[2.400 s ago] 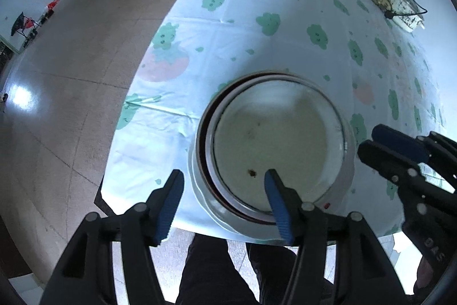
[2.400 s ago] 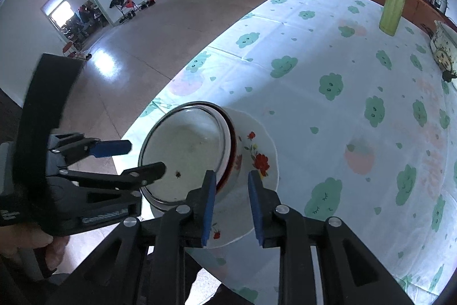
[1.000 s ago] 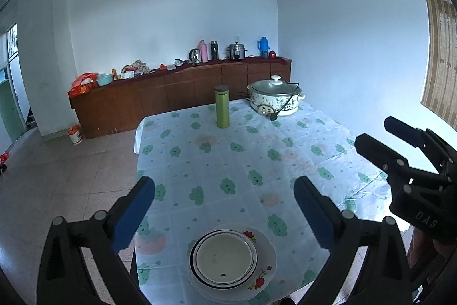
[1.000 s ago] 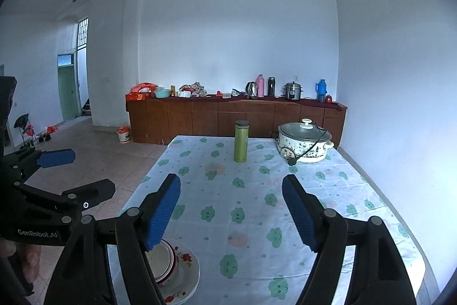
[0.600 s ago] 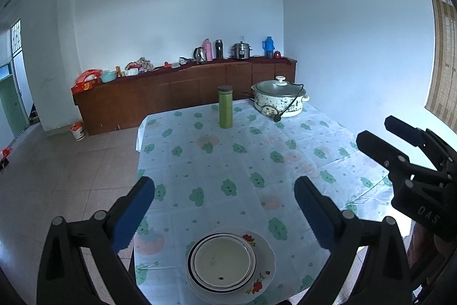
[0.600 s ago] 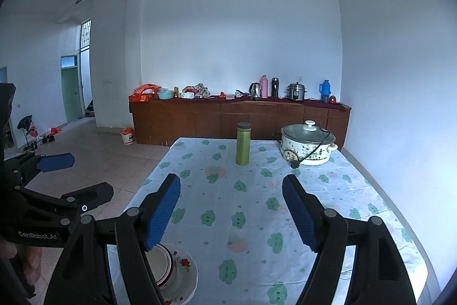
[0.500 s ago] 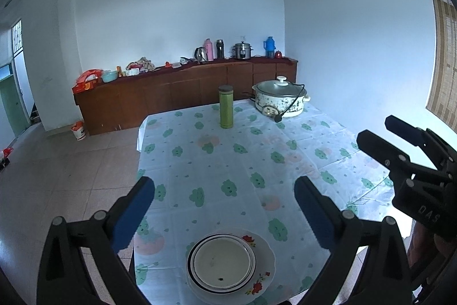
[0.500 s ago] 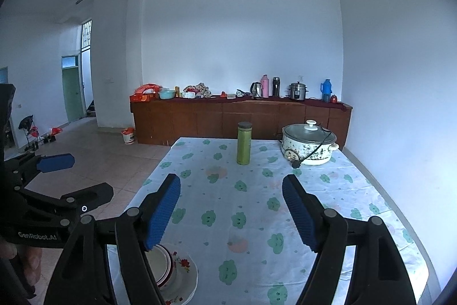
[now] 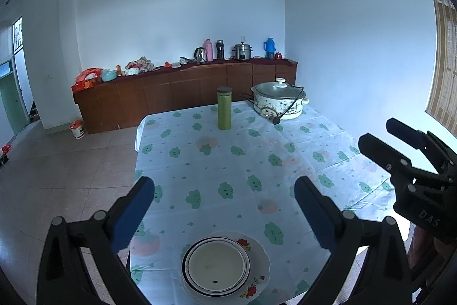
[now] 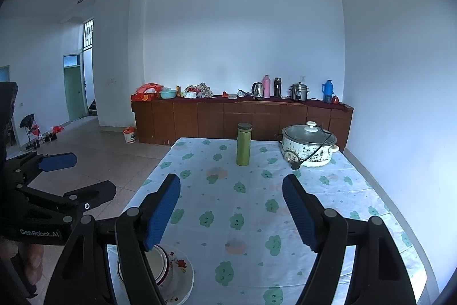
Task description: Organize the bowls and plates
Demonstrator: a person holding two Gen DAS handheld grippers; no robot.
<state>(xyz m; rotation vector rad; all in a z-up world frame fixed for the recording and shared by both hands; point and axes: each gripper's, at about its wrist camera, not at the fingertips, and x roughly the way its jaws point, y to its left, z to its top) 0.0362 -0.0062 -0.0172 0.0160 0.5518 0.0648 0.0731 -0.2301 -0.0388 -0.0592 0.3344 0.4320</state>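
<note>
Both hand-held grippers — left hand-held gripper [image 9: 224, 209], right hand-held gripper [image 10: 231, 209] — gape wide, holding nothing; bowls [image 9: 215, 267] sit stacked on the floral plate [image 9: 258, 273] at the worktop's [image 9: 228, 176] near edge

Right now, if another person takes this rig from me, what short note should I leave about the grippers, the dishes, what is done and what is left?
Left gripper: open, holds nothing, raised above the near table edge.
Right gripper: open, holds nothing, raised beside the left one.
Dishes: bowls nested together, sitting on the flowered plate at the near edge of the table. How many bowls, I cannot tell.
Done: the bowls and plate make one stack.
Left: no other loose plates or bowls show on the table; only a green flask and a lidded pot stand at the far end. Check outside the view before stopping.
</note>
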